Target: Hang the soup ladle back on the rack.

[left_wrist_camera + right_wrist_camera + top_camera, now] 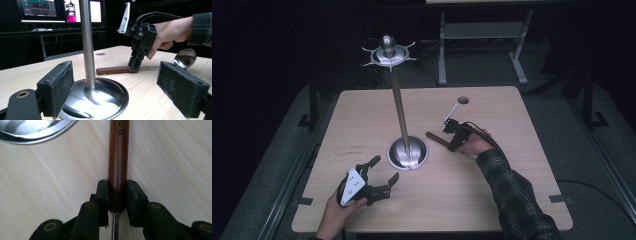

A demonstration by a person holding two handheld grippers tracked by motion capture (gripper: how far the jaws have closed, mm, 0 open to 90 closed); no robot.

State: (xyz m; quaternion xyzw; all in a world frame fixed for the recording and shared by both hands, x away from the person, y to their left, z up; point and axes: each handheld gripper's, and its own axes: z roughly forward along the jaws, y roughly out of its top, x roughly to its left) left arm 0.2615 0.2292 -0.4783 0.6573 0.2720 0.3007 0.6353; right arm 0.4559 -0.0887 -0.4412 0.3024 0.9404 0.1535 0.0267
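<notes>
Ladle well inside table edges

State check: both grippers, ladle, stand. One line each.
right gripper: pointing down, shut on the ladle's wooden handle.
left gripper: open, nothing between its pads, resting near the stand base.
ladle: lying flat on the table, bowl toward the person's side, gripped at the handle.
stand: upright, hooks at the top bare.

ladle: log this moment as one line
right gripper: shut on ladle at its wooden handle, ladle lying on table | left gripper: open, facing steel stand
</notes>
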